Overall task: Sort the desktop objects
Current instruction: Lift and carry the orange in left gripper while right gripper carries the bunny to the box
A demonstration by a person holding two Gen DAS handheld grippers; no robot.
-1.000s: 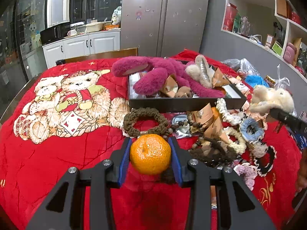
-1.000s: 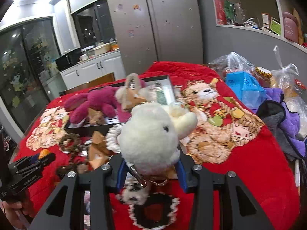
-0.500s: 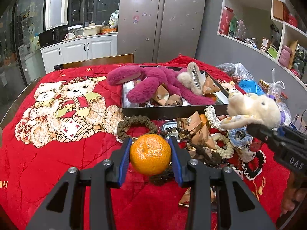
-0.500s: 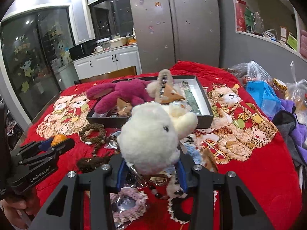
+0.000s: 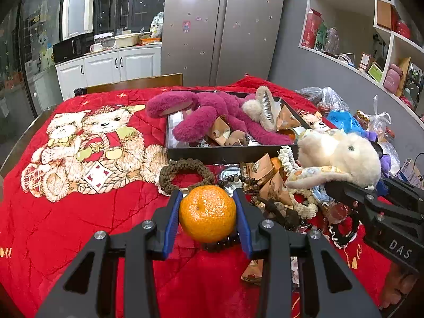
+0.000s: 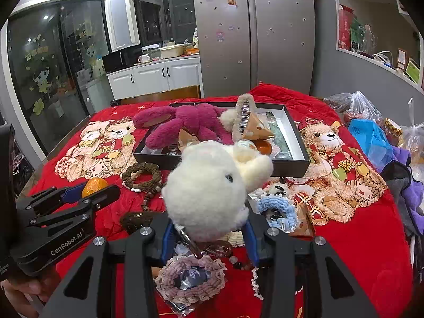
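Observation:
My left gripper (image 5: 208, 218) is shut on an orange mandarin (image 5: 207, 213) and holds it above the red blanket, short of the black tray (image 5: 228, 154). My right gripper (image 6: 209, 234) is shut on a white plush rabbit (image 6: 209, 188) and holds it up in front of the tray (image 6: 291, 164). The tray holds a magenta plush toy (image 5: 212, 116), a fluffy hair clip (image 5: 261, 108) and small brown packets. The rabbit (image 5: 341, 156) and right gripper (image 5: 344, 189) show at the right of the left wrist view. The left gripper (image 6: 87, 189) with the mandarin (image 6: 94, 185) shows at the left of the right wrist view.
A brown braided bracelet (image 5: 186, 171), bead strings, scrunchies (image 6: 192, 277) and snack packets lie heaped on the blanket before the tray. Plastic bags (image 6: 371, 137) and purple cloth sit at the right edge. A chair back (image 5: 135, 82) stands behind the table.
Both grippers have pulled back and risen a little with their loads. The rabbit has come further into the left wrist view from the right.

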